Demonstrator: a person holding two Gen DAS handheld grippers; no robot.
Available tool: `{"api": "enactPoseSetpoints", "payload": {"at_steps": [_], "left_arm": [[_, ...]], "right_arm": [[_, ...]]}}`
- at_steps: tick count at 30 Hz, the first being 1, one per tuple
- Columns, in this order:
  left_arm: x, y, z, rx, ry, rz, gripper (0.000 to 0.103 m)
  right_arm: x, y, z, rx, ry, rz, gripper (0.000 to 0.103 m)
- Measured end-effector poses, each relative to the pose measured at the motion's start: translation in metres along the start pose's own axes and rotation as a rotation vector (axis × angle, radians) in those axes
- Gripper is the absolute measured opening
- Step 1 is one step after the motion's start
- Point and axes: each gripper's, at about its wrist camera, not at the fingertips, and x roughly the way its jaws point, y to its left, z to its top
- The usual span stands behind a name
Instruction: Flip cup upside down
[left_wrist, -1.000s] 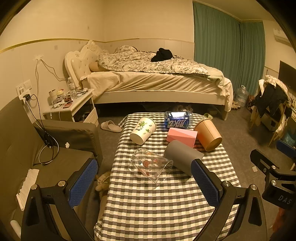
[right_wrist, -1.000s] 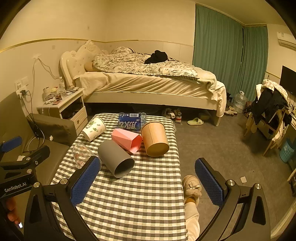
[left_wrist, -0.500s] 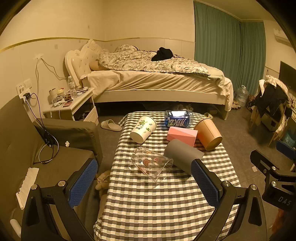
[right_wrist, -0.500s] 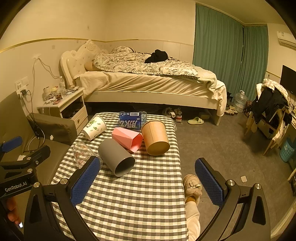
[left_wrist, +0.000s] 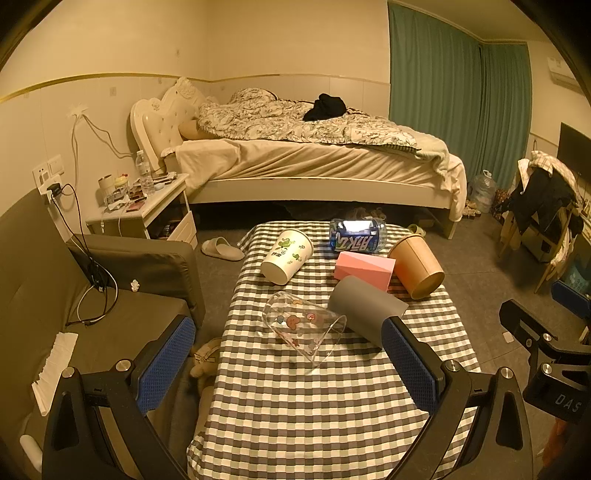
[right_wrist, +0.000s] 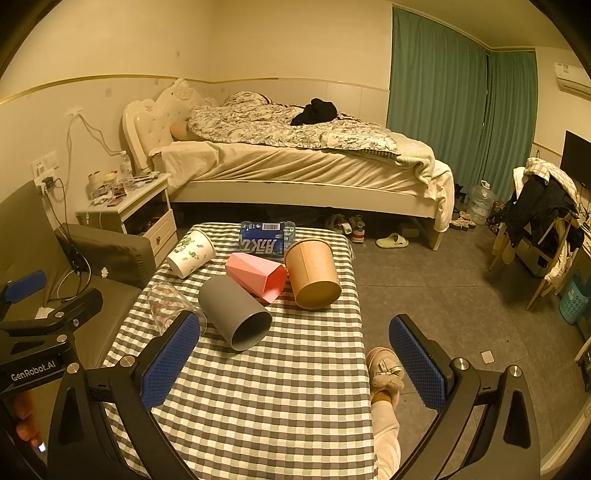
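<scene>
Cups lie on their sides on the checkered desk (left_wrist: 332, 406): clear cup (left_wrist: 304, 326) nearest my left claw (left_wrist: 286, 363), grey cup (right_wrist: 234, 312) just right of it, pink cup (right_wrist: 256, 275), brown cup (right_wrist: 312, 273) and white cup (left_wrist: 286, 251) farther. I hold both left claw and right claw (right_wrist: 293, 363) spread, empty, above the near desk.

Both wrist cameras look forward and slightly down over the near end of the bench (left_wrist: 332, 406) toward the bed (left_wrist: 314, 166). The left view sits further left; both share the bench (right_wrist: 277, 387) and bed (right_wrist: 295, 162).
</scene>
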Motion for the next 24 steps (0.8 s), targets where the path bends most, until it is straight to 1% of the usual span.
{"api": "enactPoseSetpoints", "payload": {"at_steps": [13, 20, 24], "left_arm": [[0.006, -0.001, -0.003, -0.001, 0.012, -0.002, 0.103], [0.028, -0.008, 0.006, -0.008, 0.043, -0.008, 0.103], [0.049, -0.014, 0.014, -0.003, 0.064, -0.002, 0.103]], "right_arm": [[0.000, 0.000, 0.000, 0.000, 0.007, -0.001, 0.103], [0.018, -0.010, 0.004, 0.008, 0.032, 0.001, 0.103], [0.036, -0.020, 0.012, 0.025, 0.051, 0.001, 0.103]]}}
